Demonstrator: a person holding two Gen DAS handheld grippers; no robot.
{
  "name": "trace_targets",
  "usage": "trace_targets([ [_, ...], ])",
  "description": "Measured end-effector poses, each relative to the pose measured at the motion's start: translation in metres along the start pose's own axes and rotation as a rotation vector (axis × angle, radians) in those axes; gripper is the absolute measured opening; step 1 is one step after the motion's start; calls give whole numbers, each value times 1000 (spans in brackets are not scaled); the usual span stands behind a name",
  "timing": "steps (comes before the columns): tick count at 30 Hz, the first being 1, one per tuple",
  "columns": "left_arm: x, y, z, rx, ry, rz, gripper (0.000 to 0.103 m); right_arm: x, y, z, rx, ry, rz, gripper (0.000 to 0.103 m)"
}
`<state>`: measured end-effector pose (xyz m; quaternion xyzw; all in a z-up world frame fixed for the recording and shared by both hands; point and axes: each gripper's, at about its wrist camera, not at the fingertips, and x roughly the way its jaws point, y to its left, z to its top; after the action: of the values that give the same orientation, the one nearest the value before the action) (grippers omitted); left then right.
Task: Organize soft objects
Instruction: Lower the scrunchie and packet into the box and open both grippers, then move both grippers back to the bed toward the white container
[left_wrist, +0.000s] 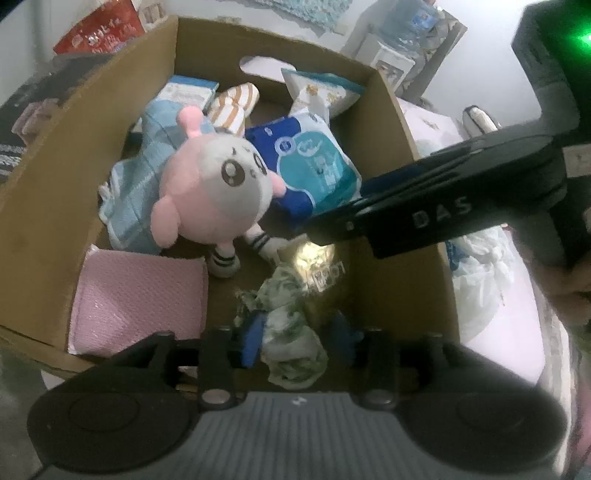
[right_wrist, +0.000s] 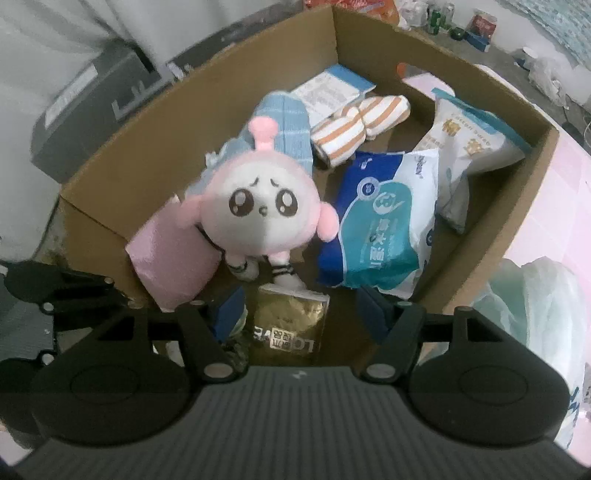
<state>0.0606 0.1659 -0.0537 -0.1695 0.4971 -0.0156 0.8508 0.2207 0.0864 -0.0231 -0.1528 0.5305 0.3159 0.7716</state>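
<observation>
Both tools hung over the cardboard box (right_wrist: 229, 110): the left gripper (left_wrist: 301, 338), fingers apart around a green-patterned cloth (left_wrist: 291, 332), and the right gripper (right_wrist: 303, 314), fingers apart over a gold packet (right_wrist: 288, 317) at the near wall, were apparently dropping items in, so withdrawal seemed next.

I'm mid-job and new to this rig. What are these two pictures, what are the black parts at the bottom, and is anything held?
Each picture comes from a camera on a handheld two-finger gripper, looking along its fingers into a cardboard box. The black parts are the grippers themselves. The left gripper is open around a crumpled green patterned cloth. The right gripper is open over a gold packet. Neither appears to clamp anything. Also in the box: a pink plush toy, a blue tissue pack and a striped cloth.
</observation>
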Motion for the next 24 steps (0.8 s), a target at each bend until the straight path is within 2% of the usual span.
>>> trace_targets([
  [2,-7,-1,0,5,-37,11,62,-10,-5,-2,25,-39,28,69],
  [8,-31,-7,0,25,-135,31,71,-57,-29,-21,126,-199,125,72],
  [13,-44,-23,0,44,-208,19,81,-105,-60,-57,218,-332,151,74],
  [18,-53,-50,3,85,-271,-19,90,-152,-102,-113,335,-454,114,78],
  [24,-47,-98,10,144,-305,-88,96,-203,-166,-196,525,-564,-8,81],
])
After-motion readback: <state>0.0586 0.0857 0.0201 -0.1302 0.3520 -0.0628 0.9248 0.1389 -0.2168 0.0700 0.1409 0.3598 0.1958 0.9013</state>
